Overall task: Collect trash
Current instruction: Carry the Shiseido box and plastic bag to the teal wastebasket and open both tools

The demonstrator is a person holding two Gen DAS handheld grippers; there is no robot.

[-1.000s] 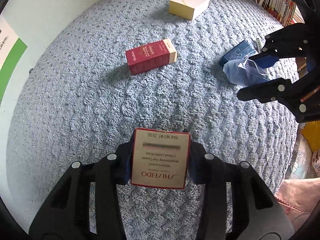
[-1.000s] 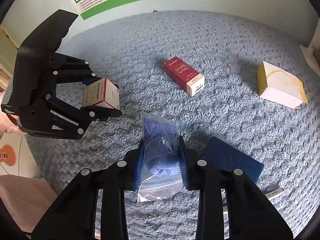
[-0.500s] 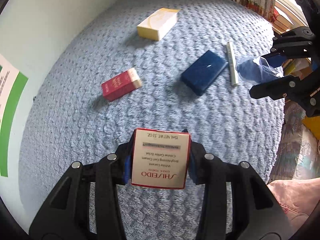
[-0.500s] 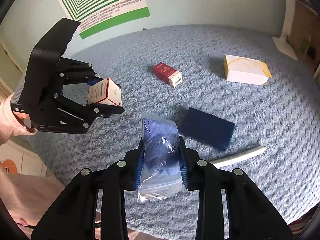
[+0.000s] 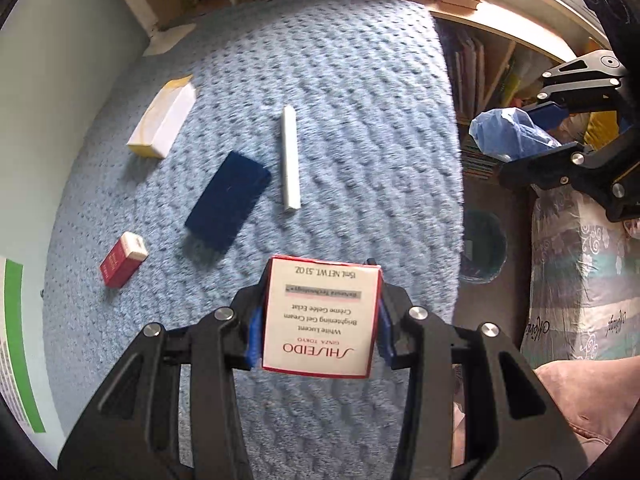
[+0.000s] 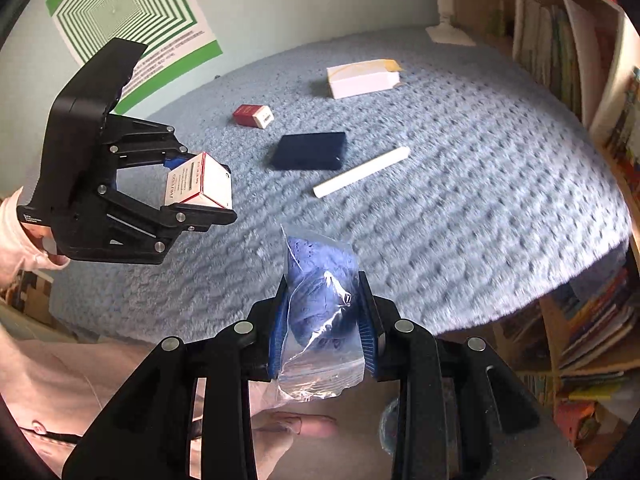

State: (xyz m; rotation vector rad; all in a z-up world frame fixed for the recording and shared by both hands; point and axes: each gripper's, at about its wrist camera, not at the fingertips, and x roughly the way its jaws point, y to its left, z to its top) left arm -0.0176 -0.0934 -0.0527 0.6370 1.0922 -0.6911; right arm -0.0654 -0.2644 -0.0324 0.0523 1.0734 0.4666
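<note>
Left wrist view: the left tool (image 5: 320, 316) clamps a Shiseido box (image 5: 320, 316) above the blue worktop (image 5: 360, 80); a dark bin (image 5: 482, 246) shows below its right edge. Right wrist view: the right tool (image 6: 322, 320) grips a bag (image 6: 322, 312) of blue stuff beyond the near edge; the bin is barely visible.

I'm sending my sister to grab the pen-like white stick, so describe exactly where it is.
Look at the blue blanket covering the table. Near its middle lies a dark blue box, and the white stick lies just beside it, apart. It is the only long, thin thing; everything else there is a box.
</note>
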